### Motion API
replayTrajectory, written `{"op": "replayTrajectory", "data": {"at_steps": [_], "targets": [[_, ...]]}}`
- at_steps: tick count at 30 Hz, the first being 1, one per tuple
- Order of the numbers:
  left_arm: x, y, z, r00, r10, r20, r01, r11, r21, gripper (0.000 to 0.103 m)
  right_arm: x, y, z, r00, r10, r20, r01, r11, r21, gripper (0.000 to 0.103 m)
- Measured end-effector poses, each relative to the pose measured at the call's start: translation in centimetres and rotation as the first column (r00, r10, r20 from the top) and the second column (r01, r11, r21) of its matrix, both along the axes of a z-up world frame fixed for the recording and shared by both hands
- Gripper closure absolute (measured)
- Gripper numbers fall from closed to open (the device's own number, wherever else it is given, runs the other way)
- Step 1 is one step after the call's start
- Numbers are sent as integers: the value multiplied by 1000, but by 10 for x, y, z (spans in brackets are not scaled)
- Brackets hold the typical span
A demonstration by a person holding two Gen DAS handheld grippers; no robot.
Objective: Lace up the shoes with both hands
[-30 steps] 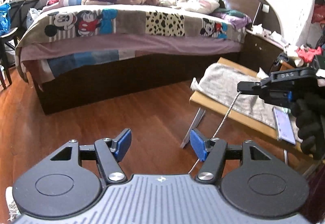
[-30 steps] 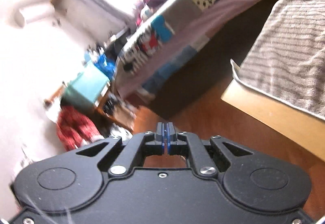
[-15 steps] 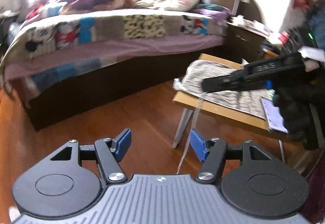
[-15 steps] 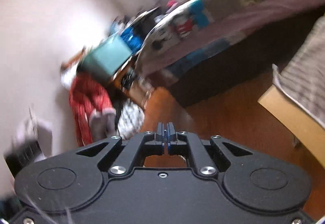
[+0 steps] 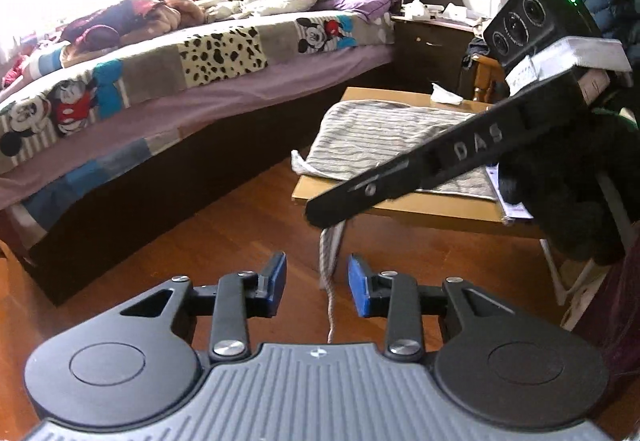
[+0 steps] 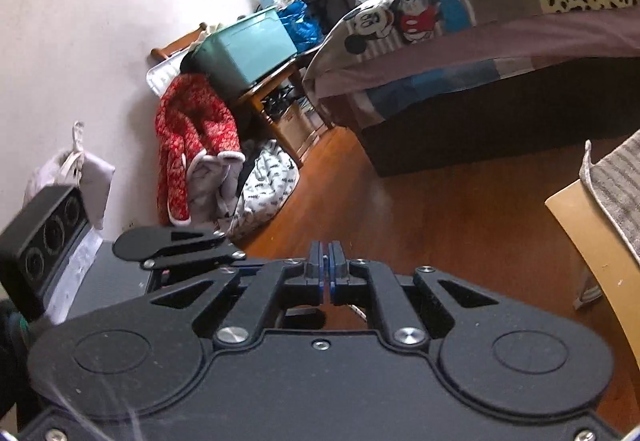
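left wrist view: left gripper (image 5: 316, 283) jaws closing, blue pads (image 5: 357, 291) not yet touching the grey shoelace (image 5: 331, 295) that runs straight up between them. lace goes taut up to the tip of the right gripper (image 5: 320, 212), which crosses from the upper right, held by a black-gloved hand (image 5: 568, 193). behind: low wooden table (image 5: 404, 207) with striped towel (image 5: 384, 137), bed (image 5: 192, 81) (cartoon patchwork cover), wooden floor (image 5: 224, 241). no shoe visible.

right wrist view: right gripper (image 6: 325, 273) pads pressed together; lace can't be made out between them here. left gripper (image 6: 232, 255) seen side-on at lower left. teal bin (image 6: 248, 45), red garment (image 6: 188, 129), bed (image 6: 500, 21), table edge (image 6: 592, 241).
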State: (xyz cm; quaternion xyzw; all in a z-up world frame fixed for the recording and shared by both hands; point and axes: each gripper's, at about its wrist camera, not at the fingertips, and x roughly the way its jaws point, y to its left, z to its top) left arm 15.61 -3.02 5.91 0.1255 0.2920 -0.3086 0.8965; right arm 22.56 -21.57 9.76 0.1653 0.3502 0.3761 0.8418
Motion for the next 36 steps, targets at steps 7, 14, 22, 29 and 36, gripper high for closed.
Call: {"op": "replayTrajectory", "data": {"at_steps": [7, 14, 22, 29, 36], "targets": [[2, -3, 0, 1000, 20, 22, -19, 1000, -17, 99, -5, 3, 0, 1000, 25, 12, -25, 1000, -2, 101], [20, 22, 2, 992, 110, -60, -117, 983, -142, 101, -1, -14, -2, 999, -49, 16, 48, 998, 48, 88], [38, 64, -5, 953, 146, -265, -240, 899, -366, 101, -33, 39, -11, 955, 119, 272, -18, 938, -346, 59], [38, 61, -11, 948, 104, -300, -221, 894, -389, 101, -36, 57, -17, 945, 169, 281, -79, 949, -305, 80], [34, 59, -7, 958, 87, -273, -186, 913, -363, 101, -40, 61, -22, 943, 199, 268, -91, 926, -367, 98]]}}
